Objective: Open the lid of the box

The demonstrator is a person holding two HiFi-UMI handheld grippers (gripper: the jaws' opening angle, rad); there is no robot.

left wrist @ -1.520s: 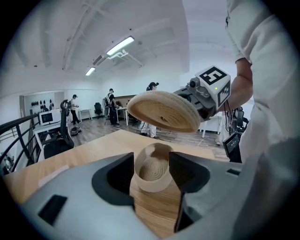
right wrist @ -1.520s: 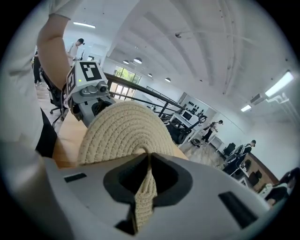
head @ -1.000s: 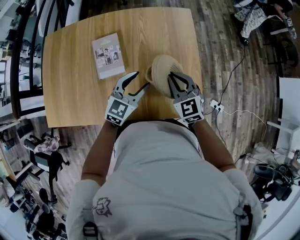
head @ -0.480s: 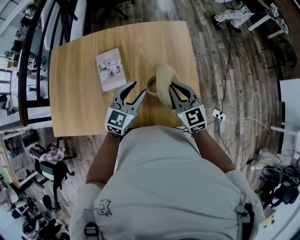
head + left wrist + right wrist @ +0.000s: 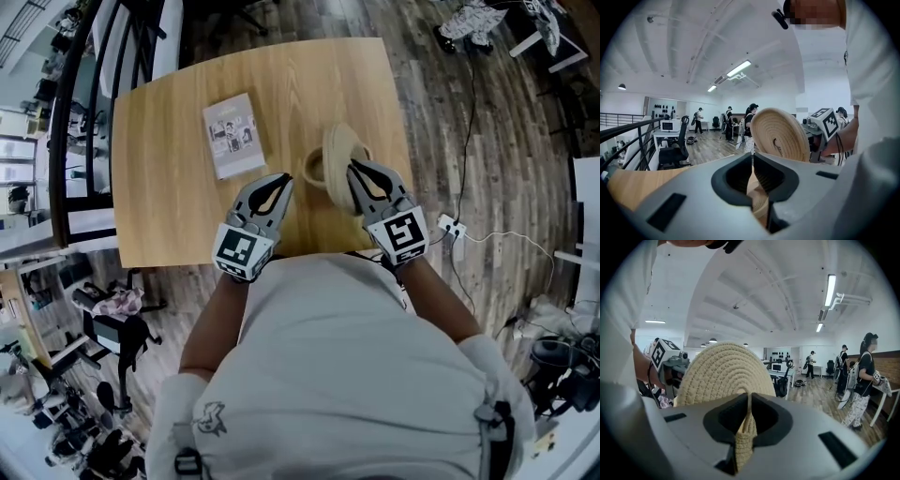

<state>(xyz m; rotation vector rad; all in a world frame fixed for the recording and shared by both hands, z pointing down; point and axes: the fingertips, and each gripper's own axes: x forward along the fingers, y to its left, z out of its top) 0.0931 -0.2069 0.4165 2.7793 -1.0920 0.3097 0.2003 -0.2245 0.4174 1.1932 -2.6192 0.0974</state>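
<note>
A small round woven box [image 5: 313, 170] sits on the wooden table [image 5: 169, 187] near its front right. My right gripper [image 5: 354, 171] is shut on the rim of the woven lid [image 5: 337, 157], which stands on edge, lifted clear of the box. The lid [image 5: 724, 376] fills the right gripper view above the pinched jaws [image 5: 749, 397]. My left gripper [image 5: 282, 182] hangs just left of the box; its jaws have just been closing and now meet with nothing between them. Through them in the left gripper view [image 5: 752, 157] I see the box [image 5: 758, 199] and, above it, the lid's underside [image 5: 780, 136].
A thin booklet [image 5: 234, 134] lies on the table to the far left of the box. The table's front edge runs just under both grippers, against the person's body. A cable and a power strip [image 5: 452, 230] lie on the floor at right.
The left jaws went from wide open to closed, empty. Both grippers rose a little. The lid, held by the right gripper, turned further onto its edge.
</note>
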